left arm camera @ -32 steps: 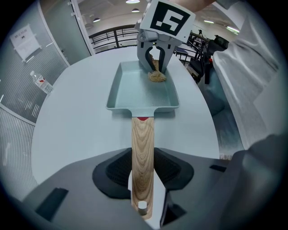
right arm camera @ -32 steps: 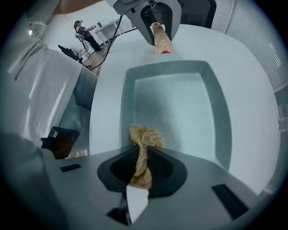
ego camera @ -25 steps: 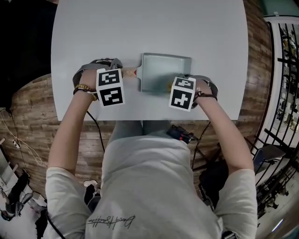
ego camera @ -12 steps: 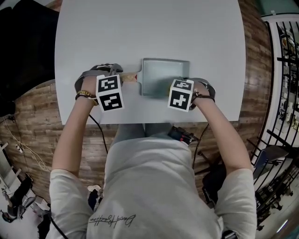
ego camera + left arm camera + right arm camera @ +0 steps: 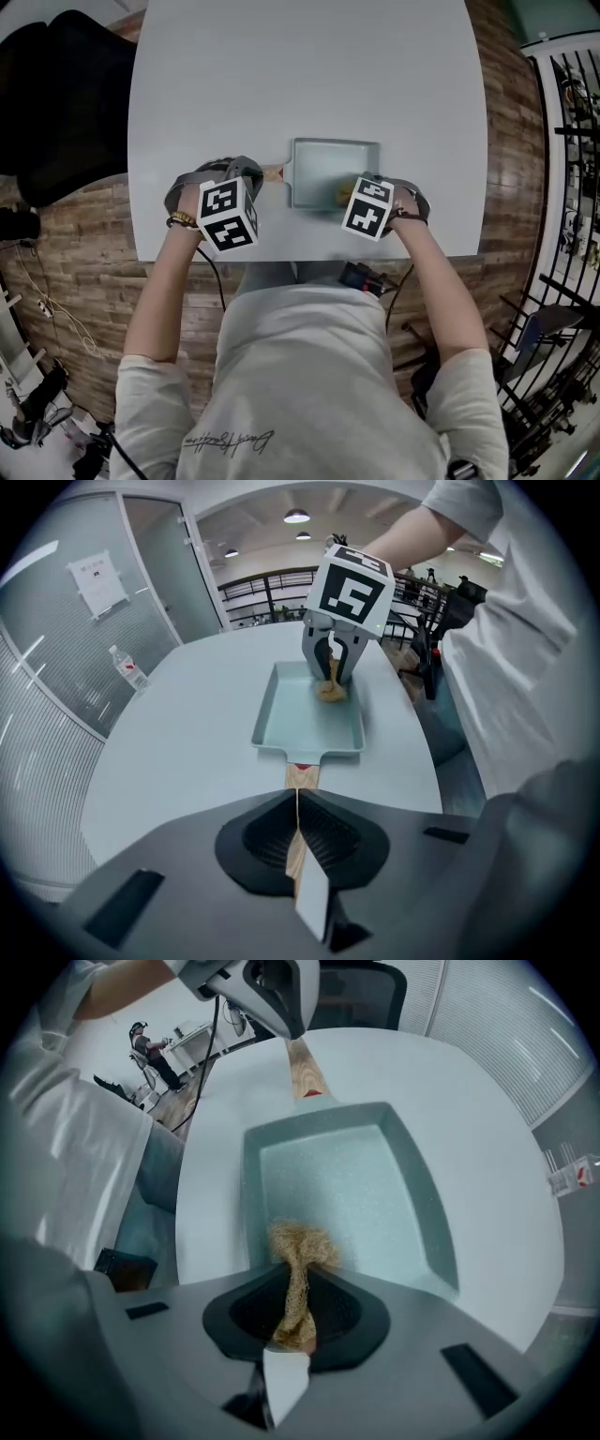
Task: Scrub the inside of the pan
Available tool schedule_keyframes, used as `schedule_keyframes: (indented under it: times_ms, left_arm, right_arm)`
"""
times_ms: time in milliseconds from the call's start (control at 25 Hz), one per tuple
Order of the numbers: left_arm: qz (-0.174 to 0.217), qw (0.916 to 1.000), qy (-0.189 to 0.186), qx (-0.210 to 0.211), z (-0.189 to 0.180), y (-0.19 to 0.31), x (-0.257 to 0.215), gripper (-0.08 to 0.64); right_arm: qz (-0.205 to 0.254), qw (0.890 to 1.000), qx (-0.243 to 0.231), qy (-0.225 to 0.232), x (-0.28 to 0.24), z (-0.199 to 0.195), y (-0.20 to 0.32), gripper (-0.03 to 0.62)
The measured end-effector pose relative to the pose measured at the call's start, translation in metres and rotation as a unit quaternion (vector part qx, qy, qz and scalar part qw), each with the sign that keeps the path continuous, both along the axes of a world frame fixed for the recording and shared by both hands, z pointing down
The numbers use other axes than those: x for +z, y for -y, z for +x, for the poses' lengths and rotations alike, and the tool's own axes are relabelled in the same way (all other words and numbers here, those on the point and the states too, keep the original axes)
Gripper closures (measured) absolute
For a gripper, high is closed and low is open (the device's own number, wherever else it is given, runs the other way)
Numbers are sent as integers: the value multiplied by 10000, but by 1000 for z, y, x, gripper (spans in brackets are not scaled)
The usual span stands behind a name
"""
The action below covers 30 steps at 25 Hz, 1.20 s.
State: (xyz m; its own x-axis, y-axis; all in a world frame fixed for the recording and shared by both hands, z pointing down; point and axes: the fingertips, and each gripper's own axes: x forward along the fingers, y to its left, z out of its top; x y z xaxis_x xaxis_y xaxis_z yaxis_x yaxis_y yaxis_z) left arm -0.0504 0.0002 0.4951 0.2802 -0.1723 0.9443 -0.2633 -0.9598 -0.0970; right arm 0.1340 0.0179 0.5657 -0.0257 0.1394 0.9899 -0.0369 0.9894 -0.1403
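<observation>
Nothing legible shows: the black cursive script (image 5: 225, 442) across the person's pale grey T-shirt (image 5: 309, 375) is too blurred to read, and the white paper notice (image 5: 97, 581) on the far-left glass wall (image 5: 56, 677) is too small.

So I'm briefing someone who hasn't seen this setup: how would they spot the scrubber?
On the pale grey table sits a light teal rectangular pan with a wooden handle. At its near right corner, the right gripper is shut on a tan fibrous scrubber, the only brownish tuft inside the pan.

head: overhead, steeply down | gripper views: close, facing each other | shared: pan (image 5: 323, 169)
</observation>
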Motion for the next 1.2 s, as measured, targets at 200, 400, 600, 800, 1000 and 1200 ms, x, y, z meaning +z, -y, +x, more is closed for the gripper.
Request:
schedule_keyframes:
  times_ms: [200,400,600,800,1000,1200]
  left_arm:
    - [23,9982,-408,-431,4,-6,-9,548]
    - [104,9918,-864,-931,10,-13,-22,548]
    - [391,9658,-1619,-1986,12,-6,-44,549]
    - [442,9131,-2480,-3206,7,-5,-64,548]
    - [559,8822,-2722,-3801,8,-10,-73,549]
    - [695,8661,-2867,-4035,13,-8,-73,549]
  right_arm:
    - [261,9975,519,391,-19,-7,14,525]
    - [376,9870,1206,990,-47,-19,20,525]
    - [528,9752,1647,1378,-64,-24,17,525]
    - [638,9579,2202,1730,-79,-32,14,524]
    - [628,9377,2712,2082,-90,-41,2,524]
    - [655,9180,3081,2408,-100,-46,-5,523]
